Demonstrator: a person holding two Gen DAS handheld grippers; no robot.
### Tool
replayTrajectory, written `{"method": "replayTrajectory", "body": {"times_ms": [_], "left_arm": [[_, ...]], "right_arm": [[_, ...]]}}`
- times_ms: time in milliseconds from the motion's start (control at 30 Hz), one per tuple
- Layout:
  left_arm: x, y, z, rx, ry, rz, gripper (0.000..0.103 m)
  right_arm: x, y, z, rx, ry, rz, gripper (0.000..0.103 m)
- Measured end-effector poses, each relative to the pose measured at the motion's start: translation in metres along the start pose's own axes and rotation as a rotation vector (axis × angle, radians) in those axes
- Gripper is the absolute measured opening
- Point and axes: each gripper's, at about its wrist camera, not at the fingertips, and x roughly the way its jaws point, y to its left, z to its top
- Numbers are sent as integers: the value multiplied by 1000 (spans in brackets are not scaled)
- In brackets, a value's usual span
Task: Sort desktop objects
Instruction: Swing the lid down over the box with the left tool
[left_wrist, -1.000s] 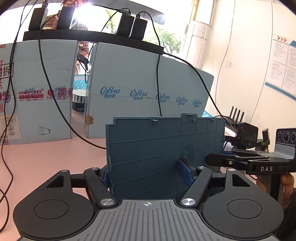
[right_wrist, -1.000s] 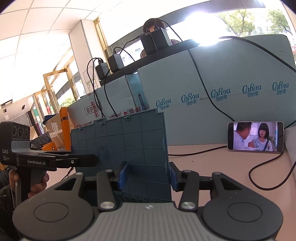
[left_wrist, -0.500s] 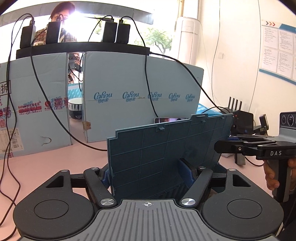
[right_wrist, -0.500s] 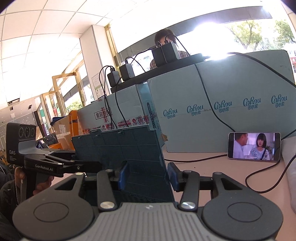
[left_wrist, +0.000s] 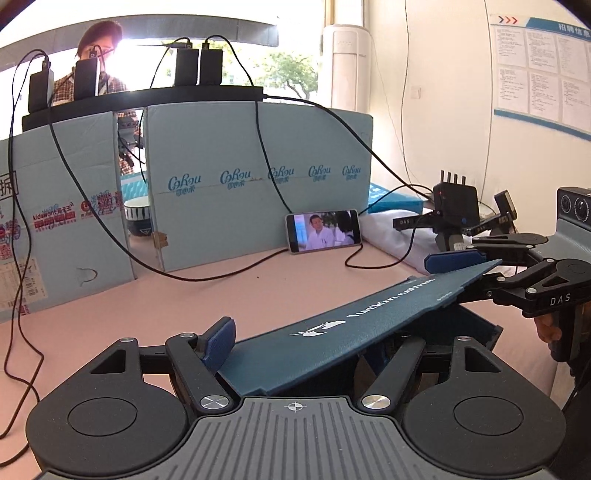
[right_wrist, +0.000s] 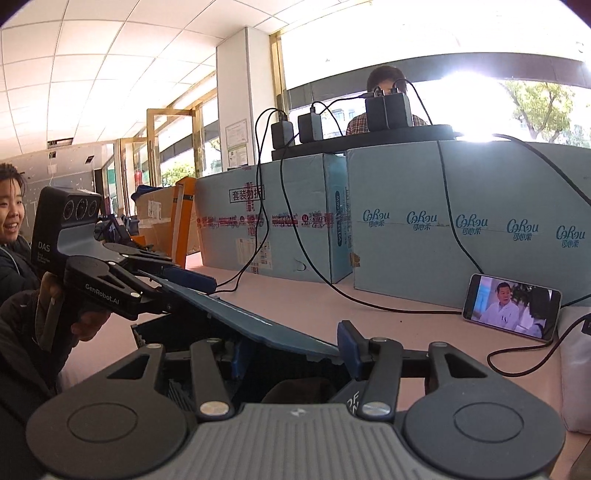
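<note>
A dark blue plastic box (left_wrist: 476, 332) sits on the pink desk, and its flat blue lid (left_wrist: 369, 325) with white lettering hangs tilted low over it. My left gripper (left_wrist: 306, 354) grips the lid's near end; one blue finger pad (left_wrist: 219, 341) shows above the lid, the other is hidden under it. My right gripper (right_wrist: 291, 354) grips the opposite end of the lid (right_wrist: 236, 321). The right gripper also shows in the left wrist view (left_wrist: 476, 267), the left gripper in the right wrist view (right_wrist: 184, 282).
A phone (left_wrist: 324, 230) playing video leans against light blue cartons (left_wrist: 258, 177) at the back. Black cables (left_wrist: 369, 264) trail across the desk. A white cloth bundle (left_wrist: 391, 232) and black devices (left_wrist: 454, 206) lie at the right. People stand behind and at left (right_wrist: 11, 218).
The lid stood upright before; both grippers have swung it down until it lies nearly flat over the box, uncovering the phone behind it.
</note>
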Motion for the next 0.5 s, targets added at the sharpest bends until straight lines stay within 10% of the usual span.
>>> {"method": "replayTrajectory", "body": {"times_ms": [500], "left_arm": [[-58,-2,-18,55,-25,48,84]], "right_arm": [[-19,10,-17,-9,-33,-13,63]]}}
